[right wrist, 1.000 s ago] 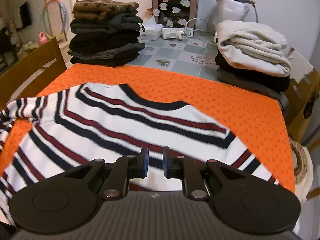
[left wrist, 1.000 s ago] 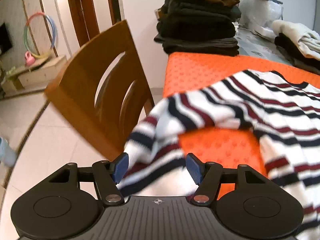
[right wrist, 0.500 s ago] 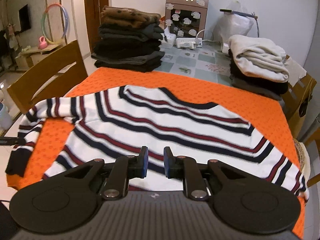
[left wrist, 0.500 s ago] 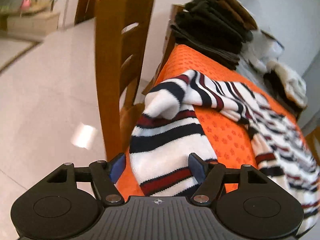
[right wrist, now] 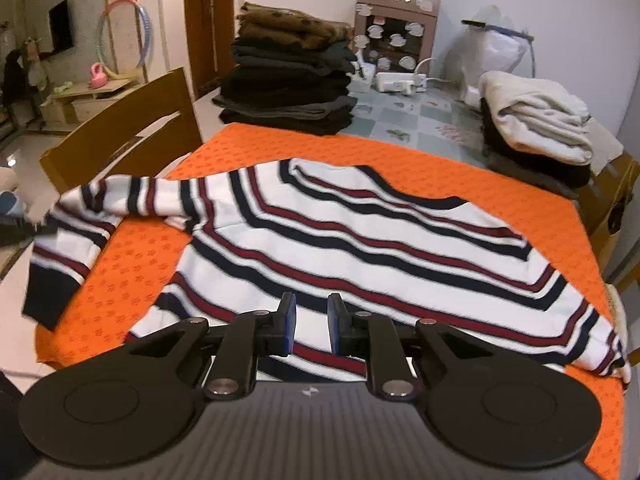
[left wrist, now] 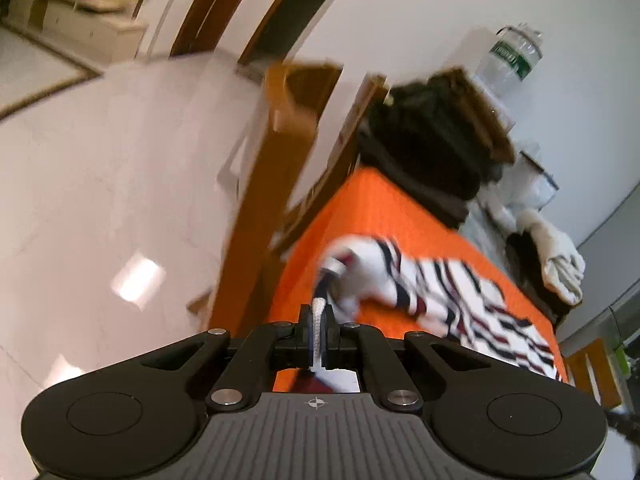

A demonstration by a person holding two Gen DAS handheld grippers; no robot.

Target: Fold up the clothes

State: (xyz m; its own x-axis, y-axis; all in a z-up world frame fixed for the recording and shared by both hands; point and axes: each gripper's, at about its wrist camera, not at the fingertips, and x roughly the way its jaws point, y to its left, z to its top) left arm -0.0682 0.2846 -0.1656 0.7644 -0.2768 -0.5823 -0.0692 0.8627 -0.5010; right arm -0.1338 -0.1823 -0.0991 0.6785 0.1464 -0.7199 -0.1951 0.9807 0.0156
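Your left gripper [left wrist: 317,334] pinches the striped sweater [right wrist: 360,248] sleeve; your right gripper [right wrist: 311,324] hovers slightly spread above its hem.

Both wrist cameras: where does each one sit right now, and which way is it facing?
Left wrist: on the left gripper, at the table's chair-side edge, tilted, facing along the orange mat; its fingers are shut on the striped sweater.
Right wrist: on the right gripper, at the near edge above the sweater's hem, facing the far wall; its fingers are apart, holding nothing.
Shared: sweater, mat, wooden chair, dark folded stack.
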